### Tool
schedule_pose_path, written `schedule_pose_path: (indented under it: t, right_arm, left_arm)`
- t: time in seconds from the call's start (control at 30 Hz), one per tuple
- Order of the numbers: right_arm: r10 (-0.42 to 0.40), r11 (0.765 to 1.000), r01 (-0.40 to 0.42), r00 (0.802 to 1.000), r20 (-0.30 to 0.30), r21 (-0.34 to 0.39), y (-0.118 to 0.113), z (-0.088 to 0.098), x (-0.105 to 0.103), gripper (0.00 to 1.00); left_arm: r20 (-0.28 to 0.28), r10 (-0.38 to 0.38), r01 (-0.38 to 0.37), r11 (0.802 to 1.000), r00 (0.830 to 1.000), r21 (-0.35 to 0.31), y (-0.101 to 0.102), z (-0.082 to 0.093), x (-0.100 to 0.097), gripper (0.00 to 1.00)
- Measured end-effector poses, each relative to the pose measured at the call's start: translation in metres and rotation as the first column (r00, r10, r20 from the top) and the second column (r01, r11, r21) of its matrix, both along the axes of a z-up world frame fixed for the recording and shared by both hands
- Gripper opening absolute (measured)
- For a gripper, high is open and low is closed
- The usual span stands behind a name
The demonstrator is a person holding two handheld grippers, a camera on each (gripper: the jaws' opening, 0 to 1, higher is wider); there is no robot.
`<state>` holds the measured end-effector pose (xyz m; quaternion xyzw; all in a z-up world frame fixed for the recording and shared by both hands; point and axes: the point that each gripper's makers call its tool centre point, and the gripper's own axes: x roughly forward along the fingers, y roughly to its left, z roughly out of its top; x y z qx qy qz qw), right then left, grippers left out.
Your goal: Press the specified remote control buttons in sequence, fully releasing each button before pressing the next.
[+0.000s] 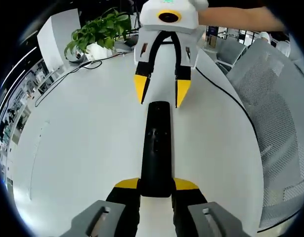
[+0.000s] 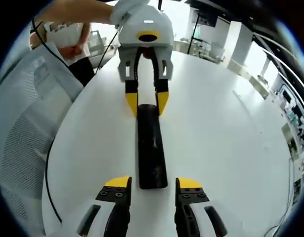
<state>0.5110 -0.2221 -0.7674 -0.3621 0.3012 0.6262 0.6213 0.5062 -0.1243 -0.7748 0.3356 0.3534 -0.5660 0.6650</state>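
A long black remote control (image 1: 156,148) lies lengthwise on the white table (image 1: 82,143). My left gripper (image 1: 156,185) is shut on its near end, the yellow tips pressed against both sides. Just past the remote's far end hangs my right gripper (image 1: 161,91), open, its yellow fingertips (image 1: 141,89) spread wider than the remote. In the right gripper view the remote (image 2: 152,148) runs away from my open right gripper (image 2: 152,185), whose tips flank its end with a gap on each side. The left gripper (image 2: 147,102) clasps the other end.
A potted plant (image 1: 97,32) and a black cable (image 1: 67,74) sit at the table's far left. A grey mesh chair (image 1: 275,113) stands along the right edge, also seen as the chair (image 2: 23,133) on the left. A person's arm (image 1: 240,17) holds the right gripper.
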Motion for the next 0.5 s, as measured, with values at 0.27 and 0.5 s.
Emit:
schedule_pose_path:
  t: [0.27, 0.5]
  right_arm:
    - [0.006, 1.000, -0.006, 1.000, -0.005, -0.014, 0.0013, -0.0040, 0.0001, 0.26]
    - [0.010, 1.000, -0.010, 1.000, -0.006, -0.027, 0.0025, -0.0068, -0.0018, 0.25]
  left_arm:
    - [-0.001, 0.000, 0.000, 1.000, 1.000, -0.001, 0.0007, 0.0005, 0.0008, 0.23]
    - [0.002, -0.001, 0.001, 1.000, 1.000, -0.001, 0.0004, 0.0012, 0.0005, 0.23]
